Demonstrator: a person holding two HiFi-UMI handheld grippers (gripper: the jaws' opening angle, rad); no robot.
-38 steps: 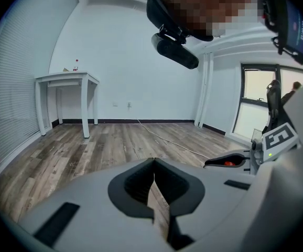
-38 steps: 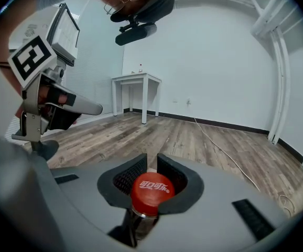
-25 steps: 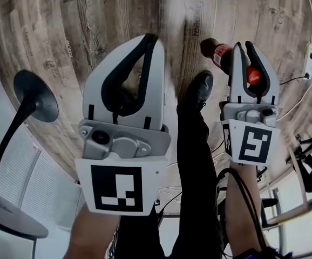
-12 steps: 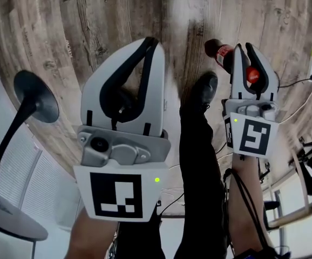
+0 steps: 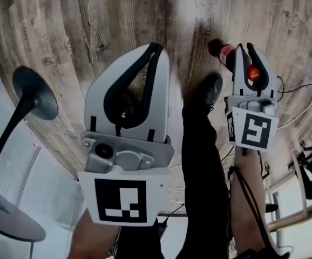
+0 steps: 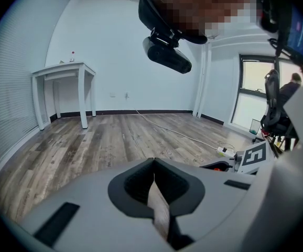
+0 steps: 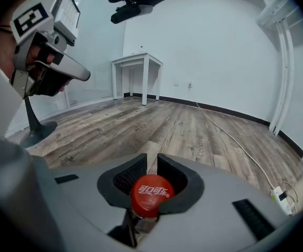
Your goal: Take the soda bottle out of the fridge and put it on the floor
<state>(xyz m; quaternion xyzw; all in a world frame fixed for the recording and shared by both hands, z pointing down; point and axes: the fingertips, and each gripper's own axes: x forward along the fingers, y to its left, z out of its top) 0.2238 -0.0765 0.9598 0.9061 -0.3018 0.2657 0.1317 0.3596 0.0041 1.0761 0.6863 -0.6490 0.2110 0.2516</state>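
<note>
The right gripper [image 7: 151,161] is clamped on the neck of the soda bottle [image 5: 224,54], held above the wooden floor [image 5: 107,20] near a shoe [image 5: 207,90]; the left gripper [image 6: 154,164] is closed, empty

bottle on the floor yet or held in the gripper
Held: the bottle hangs by its neck in the right gripper, jaws clamped under its cap. Whether its base touches the floor cannot be told.
</note>
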